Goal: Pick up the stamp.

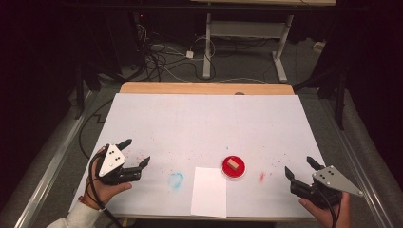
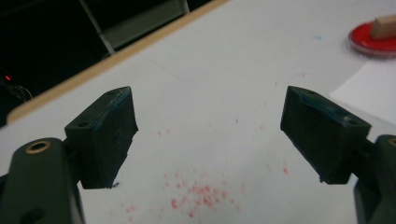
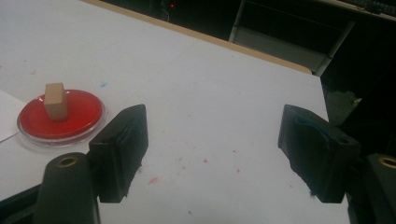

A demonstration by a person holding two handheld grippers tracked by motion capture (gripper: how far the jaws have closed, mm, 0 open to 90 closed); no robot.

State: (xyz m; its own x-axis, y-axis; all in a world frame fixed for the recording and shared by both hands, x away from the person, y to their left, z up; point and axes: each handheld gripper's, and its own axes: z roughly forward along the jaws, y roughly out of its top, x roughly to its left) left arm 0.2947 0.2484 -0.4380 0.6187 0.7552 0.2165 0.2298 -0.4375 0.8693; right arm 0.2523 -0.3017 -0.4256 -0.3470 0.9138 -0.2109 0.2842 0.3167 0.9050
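seemingly nothing begun: left gripper and right gripper sit wide apart, empty, near corners; next likely reach for block on red dish

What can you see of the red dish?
The red dish is round, shallow and low-rimmed, with a clear, plastic-looking rim around a glossy red inside. It sits flat on the white table cover, near the front edge and right of centre, at the top right corner of a white paper sheet. A small tan wooden block stands inside it. Neither gripper touches it.
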